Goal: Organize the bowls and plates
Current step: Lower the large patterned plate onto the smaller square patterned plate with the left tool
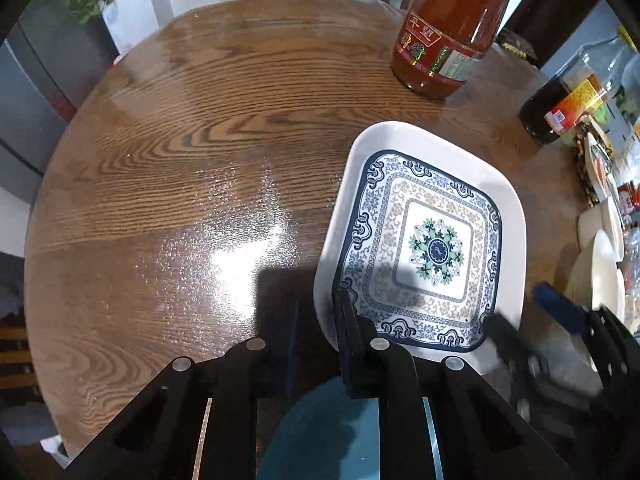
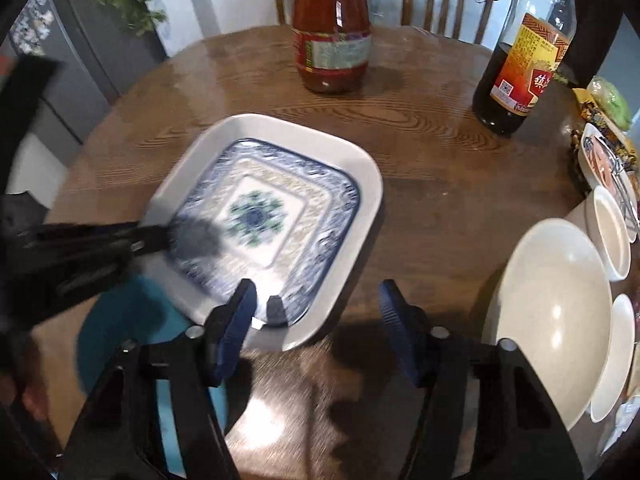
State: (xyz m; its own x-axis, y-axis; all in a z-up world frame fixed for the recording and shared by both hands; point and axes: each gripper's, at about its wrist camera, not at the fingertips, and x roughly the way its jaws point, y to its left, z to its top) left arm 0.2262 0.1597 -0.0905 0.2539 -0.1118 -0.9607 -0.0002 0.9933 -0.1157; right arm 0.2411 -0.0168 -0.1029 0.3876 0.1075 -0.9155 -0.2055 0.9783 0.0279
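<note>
Leftmost, the left claw (image 1: 316,320) is clamped on the near-left rim of the square white plate with blue patterned centre (image 1: 432,240), which lies on the round wooden worktop (image 1: 180,160), partly over a teal round plate (image 2: 116,320). Rightward, the right claw (image 2: 316,320) stands apart, empty; cream bowls (image 2: 552,312) sit beyond.

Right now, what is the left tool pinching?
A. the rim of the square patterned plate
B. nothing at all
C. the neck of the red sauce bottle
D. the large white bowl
A: in the left wrist view the left tool has its pads closed on the near rim of the square patterned plate, one pad outside the edge and one inside, while the red sauce bottle stands apart at the far side.
</note>
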